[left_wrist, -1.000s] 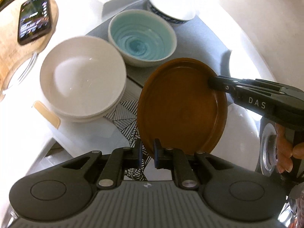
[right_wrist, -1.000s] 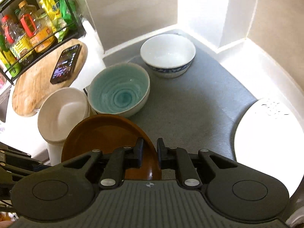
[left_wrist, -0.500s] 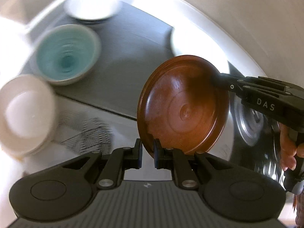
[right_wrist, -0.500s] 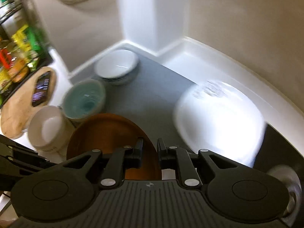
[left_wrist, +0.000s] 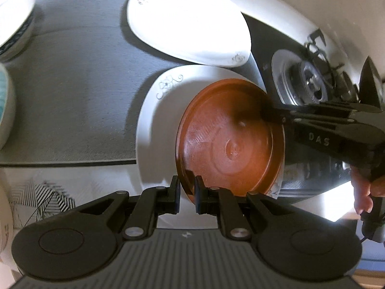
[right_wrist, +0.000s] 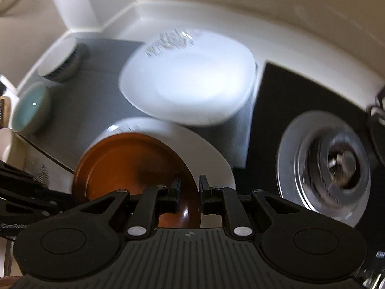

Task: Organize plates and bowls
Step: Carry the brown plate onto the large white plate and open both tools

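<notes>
Both tools pinch the brown plate by its rim: the left tool at one edge, the right tool at the opposite one. The brown plate hangs over a white flowered plate. Beyond lies another white plate on the grey mat.

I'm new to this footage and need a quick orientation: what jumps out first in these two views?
The brown plate at centre, pinched at opposite rims by the left gripper and right gripper, held over a white flower-patterned plate. Behind it a second white plate lies on the grey mat. To the right sits a stove burner.
</notes>
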### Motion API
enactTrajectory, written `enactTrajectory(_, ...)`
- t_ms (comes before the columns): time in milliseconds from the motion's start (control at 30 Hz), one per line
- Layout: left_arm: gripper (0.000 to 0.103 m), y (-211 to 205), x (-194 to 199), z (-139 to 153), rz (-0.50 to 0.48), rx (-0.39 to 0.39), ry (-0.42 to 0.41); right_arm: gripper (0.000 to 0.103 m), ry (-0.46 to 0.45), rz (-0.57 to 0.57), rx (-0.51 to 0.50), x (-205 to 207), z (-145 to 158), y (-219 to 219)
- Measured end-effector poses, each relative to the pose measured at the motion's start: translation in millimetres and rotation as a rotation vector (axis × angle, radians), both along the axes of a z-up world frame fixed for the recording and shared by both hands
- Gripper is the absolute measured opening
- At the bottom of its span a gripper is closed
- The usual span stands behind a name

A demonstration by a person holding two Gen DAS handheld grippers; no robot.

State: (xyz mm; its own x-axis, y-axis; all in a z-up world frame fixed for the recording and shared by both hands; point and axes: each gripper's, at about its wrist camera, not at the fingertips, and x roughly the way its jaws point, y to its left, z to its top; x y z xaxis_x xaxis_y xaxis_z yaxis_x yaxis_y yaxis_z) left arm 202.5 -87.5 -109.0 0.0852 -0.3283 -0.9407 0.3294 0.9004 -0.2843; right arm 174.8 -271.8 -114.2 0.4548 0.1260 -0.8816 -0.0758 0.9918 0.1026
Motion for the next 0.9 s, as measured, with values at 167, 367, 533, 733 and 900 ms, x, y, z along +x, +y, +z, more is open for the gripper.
enactTrajectory(167,0.013,-11,3,-9,-0.020,0.021,0.005,0.016,0.039,-0.014,0.021,1,-21,-12)
enactTrajectory(367,0.023,-16,6,-10,0.000,0.035,-0.029,0.025,0.039,-0.002,0.031,11,-31,-13)
enactTrajectory(533,0.090,-6,3,14,0.058,0.045,-0.163,0.077,-0.046,0.024,-0.027,9,-18,-9)
enactTrajectory(733,0.102,8,0,37,0.167,0.094,-0.274,0.082,-0.119,-0.079,0.008,-7,4,-13)
enactTrajectory(900,0.103,16,-12,40,0.201,0.132,-0.298,0.083,-0.136,-0.164,0.109,-26,13,1)
